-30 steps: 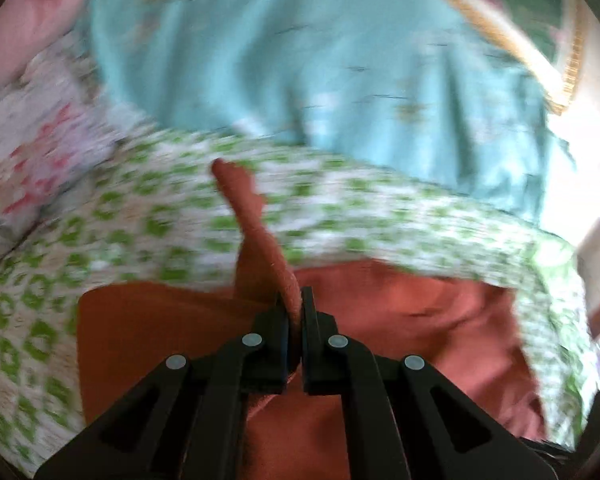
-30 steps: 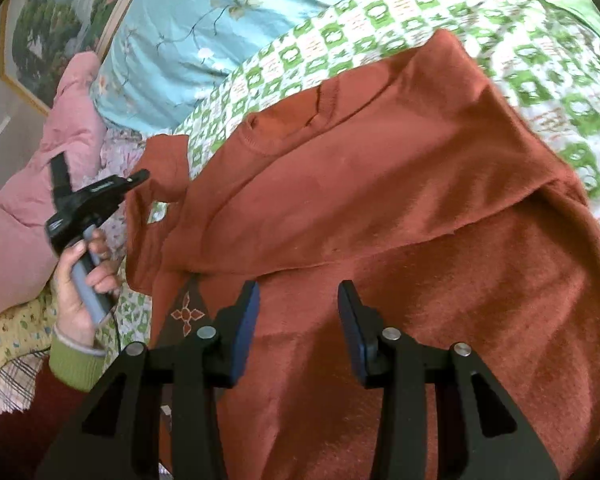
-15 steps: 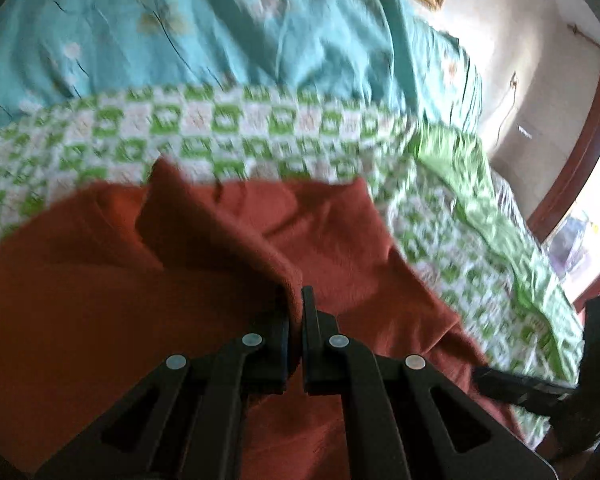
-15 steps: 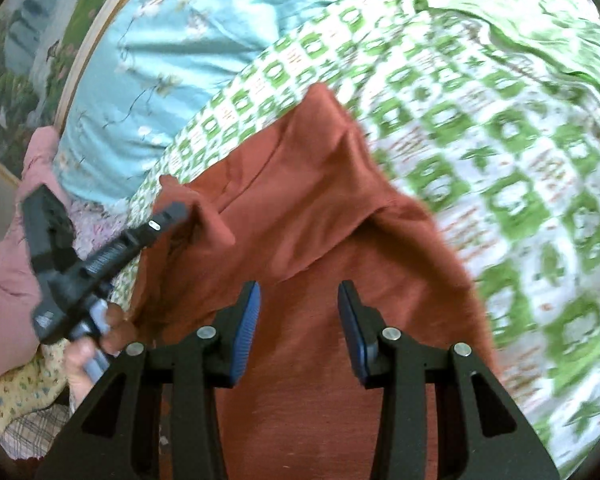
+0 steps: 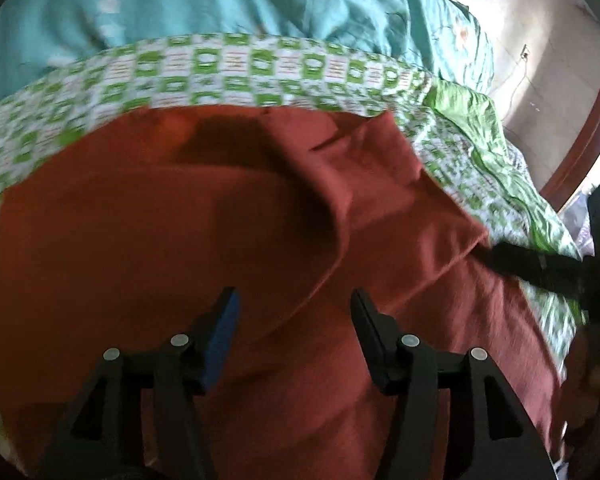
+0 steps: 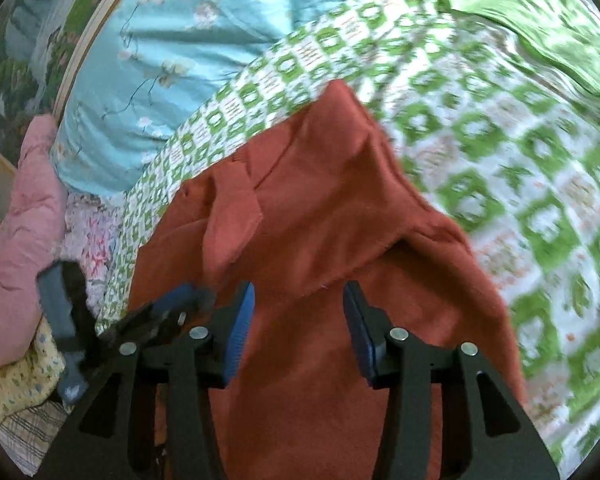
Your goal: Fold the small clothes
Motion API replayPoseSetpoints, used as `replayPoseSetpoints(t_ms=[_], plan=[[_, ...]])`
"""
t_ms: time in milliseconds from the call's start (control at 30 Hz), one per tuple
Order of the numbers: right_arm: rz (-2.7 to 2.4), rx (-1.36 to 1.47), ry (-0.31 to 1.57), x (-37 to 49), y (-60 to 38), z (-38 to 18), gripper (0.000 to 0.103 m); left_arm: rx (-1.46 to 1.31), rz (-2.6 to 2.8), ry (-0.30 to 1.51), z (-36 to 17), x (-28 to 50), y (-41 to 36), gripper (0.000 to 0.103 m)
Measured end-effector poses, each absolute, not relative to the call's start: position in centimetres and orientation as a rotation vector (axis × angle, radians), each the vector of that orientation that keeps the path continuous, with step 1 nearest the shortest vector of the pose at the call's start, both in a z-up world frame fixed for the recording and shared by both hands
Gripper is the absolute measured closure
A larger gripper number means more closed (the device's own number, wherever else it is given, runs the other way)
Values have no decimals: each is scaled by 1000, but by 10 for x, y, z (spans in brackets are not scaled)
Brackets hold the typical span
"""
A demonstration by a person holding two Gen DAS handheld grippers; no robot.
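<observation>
Sweater [image 6: 300, 240] lies mid-bedspread [image 6: 500, 160], one sleeve laid across the body; further folds remain. Left gripper [image 5: 292, 320] spread, empty, over it. Right gripper [image 6: 298, 320] spread, empty, near its lower part.

Blurred and cut off

At 3 o'clock in the left wrist view we see the right gripper [image 5: 540, 264] only as a dark smear. The rust garment [image 6: 340, 220] runs under our fingers at 6 o'clock; the green-checked sheet [image 6: 520, 160] smears at 3.
</observation>
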State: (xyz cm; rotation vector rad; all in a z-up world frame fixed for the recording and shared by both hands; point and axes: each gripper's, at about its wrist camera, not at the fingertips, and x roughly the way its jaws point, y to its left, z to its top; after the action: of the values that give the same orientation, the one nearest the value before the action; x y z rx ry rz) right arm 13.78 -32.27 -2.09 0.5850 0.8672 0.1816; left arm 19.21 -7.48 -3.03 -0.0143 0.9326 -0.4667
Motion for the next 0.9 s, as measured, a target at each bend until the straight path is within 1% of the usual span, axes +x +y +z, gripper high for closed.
replayPoseSetpoints(t_ms=[167,367,433,467,600,667,767,800,833,867,900], plan=[[225,492,867,173,-292,-7,52,-38,-318,921,-25,163,-8,42],[258,308,869,221,-239,2,49,-99,-69,931,-27,151,70,42],[233,223,886,237,-224,-3,48,-118,-11,939,-31,152,89,35],[215,183,896,244,-219,-7,48,-106,13,947,-33,154,93,32],[184,88,959,266,-205,-25,48,-71,87,995,-46,164,104,31],[172,50,967,268,-201,-30,48,-104,86,1021,-54,169,108,29],[147,-7,965,268,-199,-35,48,-117,96,1011,-53,176,109,28],[141,-14,960,267,-199,-35,50,-122,106,1004,-51,181,109,28],[133,-24,942,264,-201,-33,64,-135,113,1000,-50,185,111,28],[129,-25,936,263,-204,-31,82,-150,120,997,-49,188,112,28],[130,-13,937,262,-207,-30,87,-167,130,987,-47,190,114,28]])
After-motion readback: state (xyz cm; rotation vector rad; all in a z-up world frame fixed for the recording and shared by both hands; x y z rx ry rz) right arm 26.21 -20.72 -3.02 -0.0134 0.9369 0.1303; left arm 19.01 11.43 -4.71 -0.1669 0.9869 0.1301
